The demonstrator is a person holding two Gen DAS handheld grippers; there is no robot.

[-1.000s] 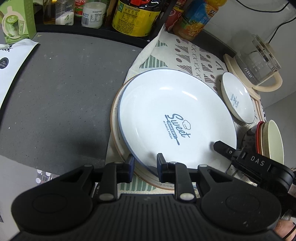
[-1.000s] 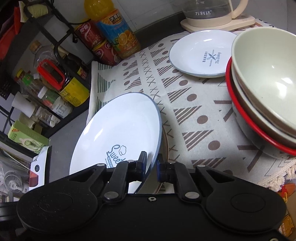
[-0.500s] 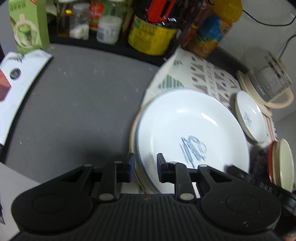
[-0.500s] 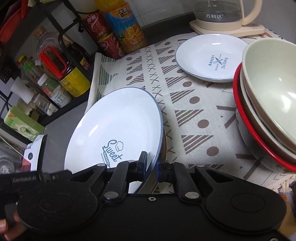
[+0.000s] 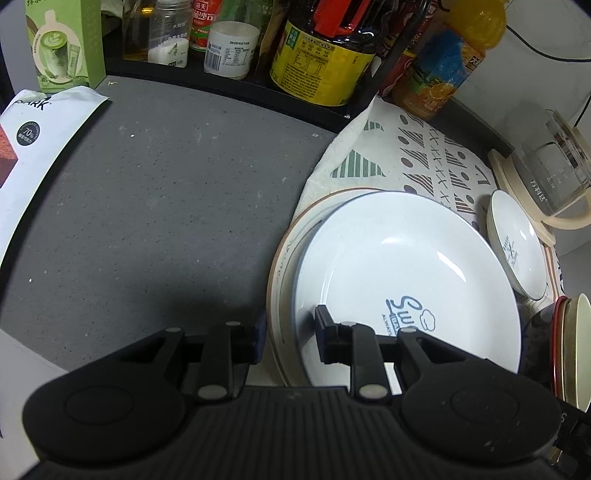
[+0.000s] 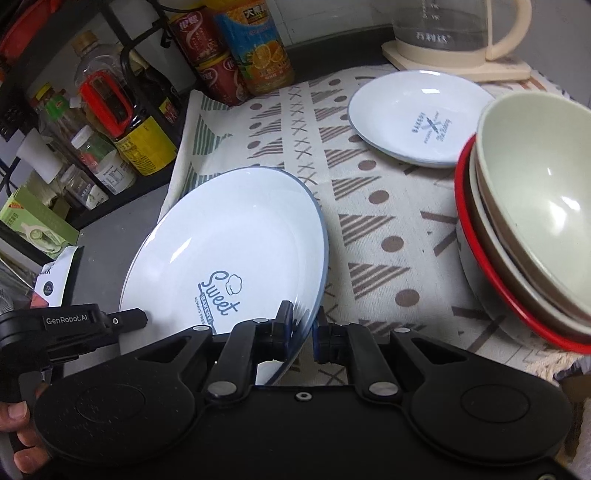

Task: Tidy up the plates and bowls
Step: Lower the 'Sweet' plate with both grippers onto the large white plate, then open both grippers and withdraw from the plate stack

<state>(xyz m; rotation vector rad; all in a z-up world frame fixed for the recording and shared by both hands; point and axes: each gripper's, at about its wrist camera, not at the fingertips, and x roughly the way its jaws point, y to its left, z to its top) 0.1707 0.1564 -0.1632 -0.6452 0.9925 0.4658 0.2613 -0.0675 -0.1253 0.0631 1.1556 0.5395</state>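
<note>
Right gripper (image 6: 303, 326): closed on the near rim of the large white "Sweet Bakery" plate (image 6: 229, 243); one pad on the upper face, the other under the rim.
Large white plate: blue-edged, tilted, far edge raised over the patterned cloth (image 6: 388, 221); in the left wrist view it lies over a second plate.
Brown-rimmed plate (image 5: 282, 273): underneath the white plate, showing as a crescent on its left side; rests on the cloth edge beside the grey desk (image 5: 166, 203).
Left gripper (image 5: 288, 338): jaws narrowly parted, straddling the near rims of both stacked plates; left pad outside the brown rim, right pad over the white plate's face. Whether the pads press on the rims I cannot tell.
Small white "Bakery" plate (image 6: 421, 118): flat on the cloth, far side, just in front of the glass kettle (image 6: 454, 33) on its cream base.
Bowl stack (image 6: 528, 229): nested at the right of the cloth; cream bowl on top, a brown-edged one below, a red-rimmed one at the bottom; tilted as seen.
Rack (image 5: 229, 88): black, along the back of the desk, holding bottles and jars; orange-juice bottle (image 6: 255, 44) and red cans (image 6: 207, 55) stand at the cloth's far corner.
Person's hand (image 6: 18, 435): fingers visible at lower left of the right wrist view, holding the other gripper's handle.
</note>
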